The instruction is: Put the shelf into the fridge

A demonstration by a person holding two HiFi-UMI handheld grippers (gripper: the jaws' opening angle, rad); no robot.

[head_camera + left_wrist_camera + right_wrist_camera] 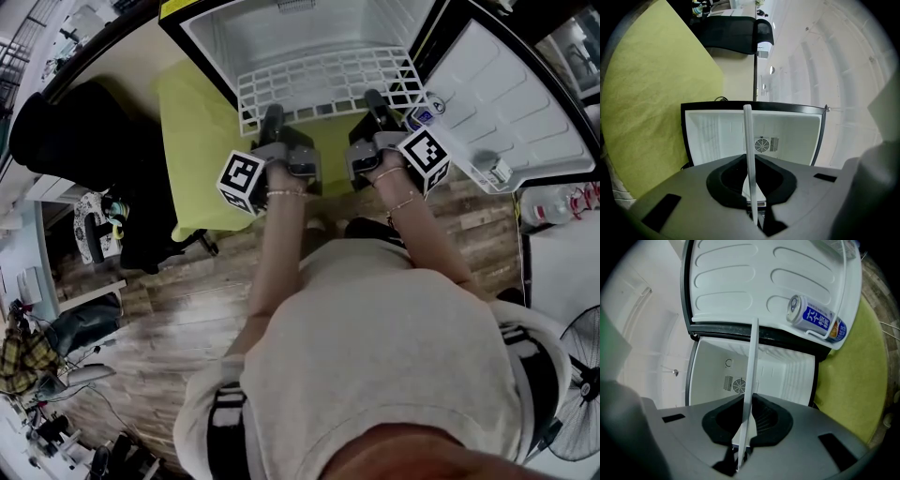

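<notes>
The left gripper (pixel 272 114) is closed on the near edge of the white wire shelf (pixel 323 82). Its own view shows the wire edge-on, pinched between the pads. The shelf is held roughly level at the mouth of the open fridge (pixel 217 58). Its far edge appears to be just inside the cabinet and its near edge is outside, so it is not yet seated. The right gripper (pixel 377 99) is clamped on the same near edge, just beside the left one, with its jaws nearly together on the wire.

Hazards, as judged:
- Both holds are on one edge, so the unsupported far end may droop and drive under or over the side ribs.
- Uneven pushing by the two hands would skew the shelf and jam a corner against a wall.
- The right corner passes close to the open door (pixel 525 103), whose bin carries a can (pixel 813 317). A drift that way could snag the bin.
- A thin wire in narrow pads may twist or slip if the shelf binds.

Pose: both forearms reach forward side by side, with the wrists straight. The grippers point level into the cabinet and are rolled so that one jaw lies above the wire and one below. Their marker cubes face outward.
</notes>
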